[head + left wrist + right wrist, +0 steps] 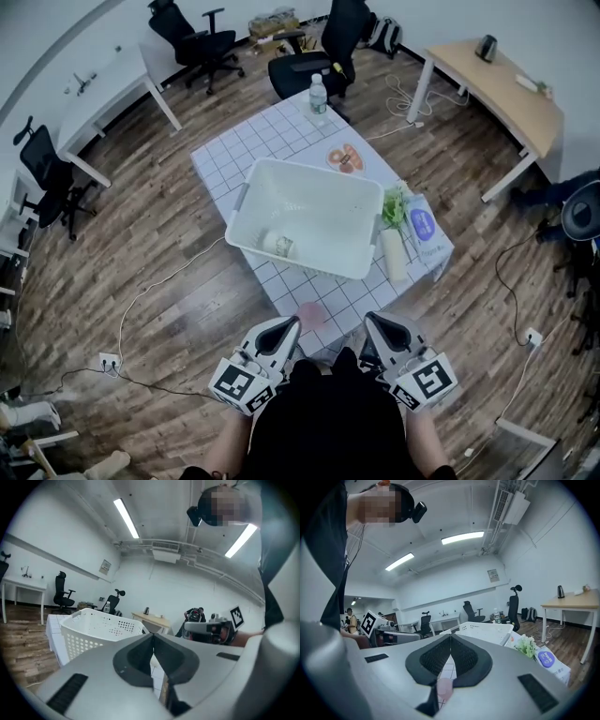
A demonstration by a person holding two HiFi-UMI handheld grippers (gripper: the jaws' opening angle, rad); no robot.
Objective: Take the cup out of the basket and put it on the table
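Note:
A white plastic basket (314, 192) stands in the middle of the checked table (234, 150). A pale cup (278, 246) lies on its side in the basket's near left corner. Both grippers hover side by side at the table's near edge, short of the basket and apart from the cup. My left gripper (291, 324) is shut with nothing between its jaws, and so is my right gripper (372, 322). In the left gripper view the shut jaws (153, 637) face the basket's wall (89, 627). The right gripper view shows its shut jaws (450, 637) with the basket (485, 631) beyond.
A small pink thing (311, 314) sits on the table's near edge between the grippers. A water bottle (318, 94) and a plate of food (344, 158) are behind the basket. Green flowers (394, 206), a white roll (394, 255) and a blue packet (424, 225) lie to its right. Office chairs and desks ring the table.

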